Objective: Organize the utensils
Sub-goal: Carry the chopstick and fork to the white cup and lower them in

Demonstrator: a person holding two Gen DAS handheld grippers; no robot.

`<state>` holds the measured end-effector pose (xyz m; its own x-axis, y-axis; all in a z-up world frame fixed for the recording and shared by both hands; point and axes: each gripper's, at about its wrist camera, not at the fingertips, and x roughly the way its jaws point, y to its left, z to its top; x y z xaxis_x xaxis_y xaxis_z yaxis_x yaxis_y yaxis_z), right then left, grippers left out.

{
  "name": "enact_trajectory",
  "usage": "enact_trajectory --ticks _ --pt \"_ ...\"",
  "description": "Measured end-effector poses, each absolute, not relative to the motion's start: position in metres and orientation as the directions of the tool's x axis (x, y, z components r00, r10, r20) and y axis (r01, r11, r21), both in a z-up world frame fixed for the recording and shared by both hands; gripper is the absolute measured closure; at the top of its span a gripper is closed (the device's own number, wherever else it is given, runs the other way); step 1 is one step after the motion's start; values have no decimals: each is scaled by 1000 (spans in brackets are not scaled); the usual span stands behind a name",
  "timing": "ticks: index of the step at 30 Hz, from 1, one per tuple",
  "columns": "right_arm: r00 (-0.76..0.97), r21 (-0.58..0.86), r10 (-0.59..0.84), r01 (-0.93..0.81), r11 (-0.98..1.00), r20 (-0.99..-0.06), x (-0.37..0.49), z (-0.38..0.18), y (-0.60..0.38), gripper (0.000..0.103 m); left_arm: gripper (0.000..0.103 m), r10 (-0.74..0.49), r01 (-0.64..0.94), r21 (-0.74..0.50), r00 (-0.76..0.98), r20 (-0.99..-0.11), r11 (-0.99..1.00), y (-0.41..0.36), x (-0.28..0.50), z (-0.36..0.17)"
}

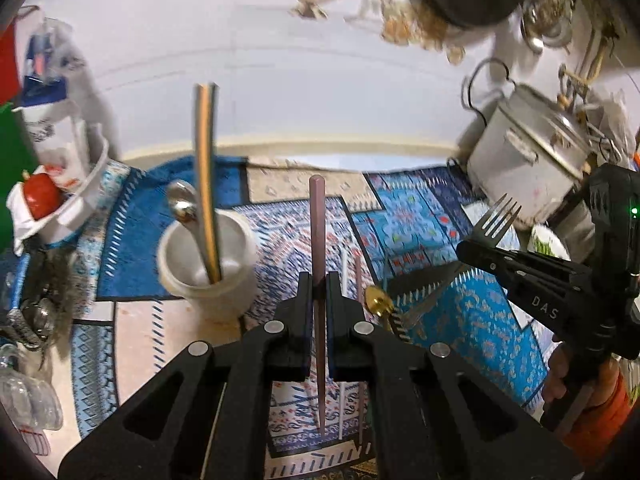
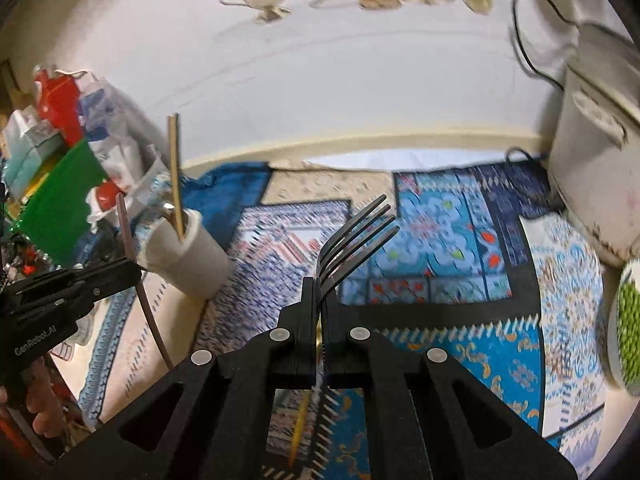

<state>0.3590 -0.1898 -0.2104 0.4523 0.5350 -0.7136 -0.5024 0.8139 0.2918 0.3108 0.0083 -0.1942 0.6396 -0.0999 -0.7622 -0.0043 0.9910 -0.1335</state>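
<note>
Left wrist view showed a mauve chopstick [image 1: 318, 240] pinched upright in the left gripper [image 1: 319, 292], right of the white cup [image 1: 208, 264]. The right gripper [image 2: 320, 304] clamped a fork [image 2: 352, 240]. Each piece probably needed lowering tip-first, clear of the cup's yellow stick [image 1: 207, 176] and spoon [image 1: 182, 204].

The matt black plastic left gripper [image 1: 319, 286] carries bright metal pivot pins. The slim mauve chopstick [image 1: 317, 216] looks like smooth, matt plastic. The four-tined metal fork [image 2: 352, 240] has a smooth, dull-grey sheen. The white cylindrical holder cup [image 1: 208, 256] appears plastic, smooth and faintly glossy. The polished metal spoon [image 1: 182, 202] in it is mirror-bright. The blue patterned cloth mat [image 1: 440, 216] is woven and matt. The grey metal pot [image 1: 528, 148] is dull and scuffed.
</note>
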Motion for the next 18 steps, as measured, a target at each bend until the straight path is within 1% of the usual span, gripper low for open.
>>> enact_trajectory --ticks 9,18 --pt "472 272 607 -600 752 -639 363 -169 -156 101 99 -40 -70 -132 728 -685 989 37 297 -153" --pt "458 275 680 -675 685 -572 370 -136 -110 101 99 28 -128 -126 805 -593 984 76 310 -111"
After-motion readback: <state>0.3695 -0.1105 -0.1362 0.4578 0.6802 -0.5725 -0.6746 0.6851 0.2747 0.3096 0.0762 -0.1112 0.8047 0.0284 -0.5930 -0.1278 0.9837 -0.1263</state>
